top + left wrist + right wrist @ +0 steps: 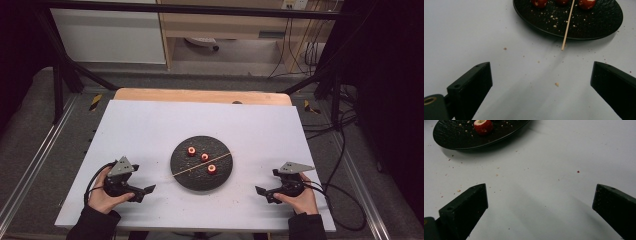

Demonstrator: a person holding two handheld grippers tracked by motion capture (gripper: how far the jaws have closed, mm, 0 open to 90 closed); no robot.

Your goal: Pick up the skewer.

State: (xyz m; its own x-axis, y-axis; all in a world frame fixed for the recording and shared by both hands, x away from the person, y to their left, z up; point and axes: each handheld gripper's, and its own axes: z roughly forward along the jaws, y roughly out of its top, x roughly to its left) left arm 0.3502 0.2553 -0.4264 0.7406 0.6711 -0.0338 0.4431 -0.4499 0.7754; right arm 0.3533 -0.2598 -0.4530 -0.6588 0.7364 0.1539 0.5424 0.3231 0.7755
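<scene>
Claws left (145,192) and right (261,192) gape empty; plate (599,27) and skewer (567,25) run off-frame.

Table (150,125): pale grey-white board over wooden top, wood strip showing along far edge; black round plate (186,175) near centre, flat on board; thin wooden skewer (202,164) lies across plate, one end past rim at left, tip over board; crumbs (556,84) scattered on board around plate, mostly near side; tiny red speck (578,171) on board toward right; dark round mark (237,103) on wood strip.
</scene>
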